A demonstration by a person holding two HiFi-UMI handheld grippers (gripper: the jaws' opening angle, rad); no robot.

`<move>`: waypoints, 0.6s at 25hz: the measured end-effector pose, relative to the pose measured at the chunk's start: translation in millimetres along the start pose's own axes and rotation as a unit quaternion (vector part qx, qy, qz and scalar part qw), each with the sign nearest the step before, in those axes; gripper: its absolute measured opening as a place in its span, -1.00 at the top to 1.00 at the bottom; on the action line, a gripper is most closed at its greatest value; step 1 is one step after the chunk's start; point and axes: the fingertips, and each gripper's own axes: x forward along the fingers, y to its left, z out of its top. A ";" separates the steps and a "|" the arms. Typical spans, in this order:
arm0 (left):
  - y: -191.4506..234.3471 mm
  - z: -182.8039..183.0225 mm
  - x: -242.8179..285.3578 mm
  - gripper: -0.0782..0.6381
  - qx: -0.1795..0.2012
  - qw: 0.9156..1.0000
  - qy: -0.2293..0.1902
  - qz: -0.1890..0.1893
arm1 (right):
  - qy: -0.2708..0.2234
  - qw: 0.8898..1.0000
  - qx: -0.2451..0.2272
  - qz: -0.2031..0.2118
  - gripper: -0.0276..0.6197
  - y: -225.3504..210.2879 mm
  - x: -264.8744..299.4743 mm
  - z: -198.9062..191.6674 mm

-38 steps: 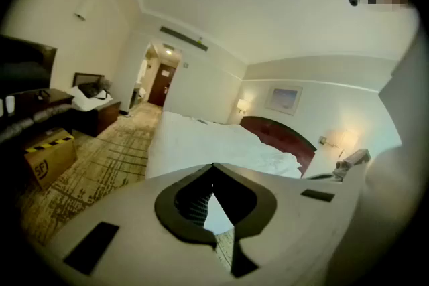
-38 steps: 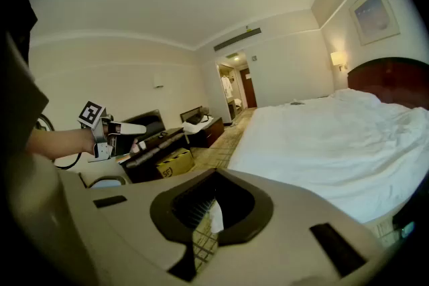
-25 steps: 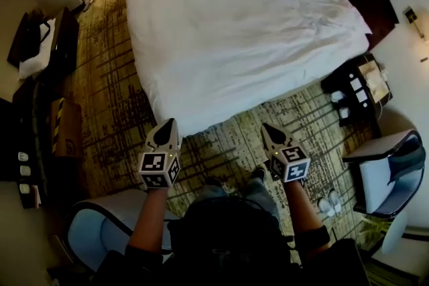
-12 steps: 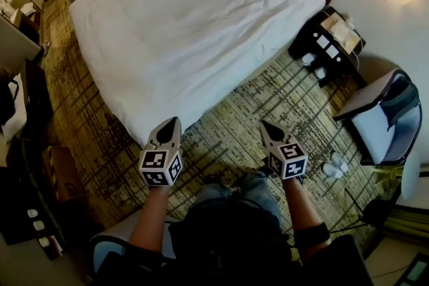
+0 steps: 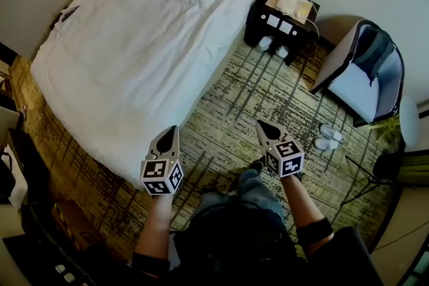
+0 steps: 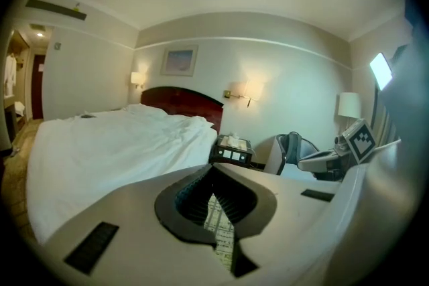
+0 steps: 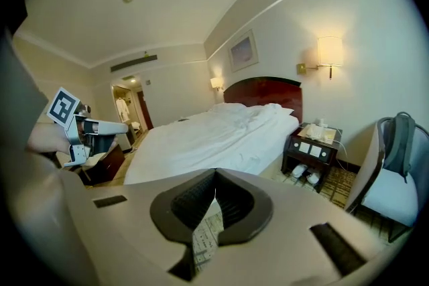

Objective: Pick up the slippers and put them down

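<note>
Swinging round has put the white-sheeted bed (image 5: 134, 57) off to my left and brought the pair of flat white slippers (image 5: 327, 138) from behind me to the right of my right gripper (image 5: 263, 125). It and my left gripper (image 5: 170, 132) are both pinched closed, carrying nothing. The slippers lie side by side on the patterned olive carpet (image 5: 228, 110), near the grey padded armchair (image 5: 358, 80), so I judge the pickup not yet begun.

The left tool (image 5: 170, 132) and the right tool (image 5: 261, 124) are held out in front of the person, side by side and well apart. Both point ahead and somewhat downward. Each tool's jaws are closed together with nothing between them. The left forearm (image 5: 155, 224) and the right forearm (image 5: 299, 201) are bare below dark sleeves.
</note>
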 end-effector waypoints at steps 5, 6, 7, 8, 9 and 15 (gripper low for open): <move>-59.5 24.2 58.8 0.78 0.028 0.999 0.006 -0.041 | -0.012 0.999 0.032 -0.042 0.90 -74.0 -26.0 0.2; -72.7 29.0 69.9 0.78 0.032 0.998 0.006 -0.047 | -0.014 0.998 0.038 -0.050 0.90 -89.2 -32.6 -0.8; -86.0 33.6 81.0 0.78 0.037 0.998 0.005 -0.054 | -0.017 0.997 0.043 -0.059 0.90 -104.6 -39.3 -1.8; -99.4 38.0 92.4 0.78 0.042 0.997 0.005 -0.061 | -0.020 0.996 0.047 -0.068 0.90 -120.1 -45.7 -2.4; -113.0 42.2 103.9 0.78 0.046 0.997 0.005 -0.069 | -0.024 0.995 0.052 -0.077 0.90 -135.8 -52.1 -2.4; -198.4 53.4 166.6 0.78 0.048 0.991 0.014 -0.122 | -0.051 0.989 0.079 -0.114 0.90 -217.9 -96.3 -0.6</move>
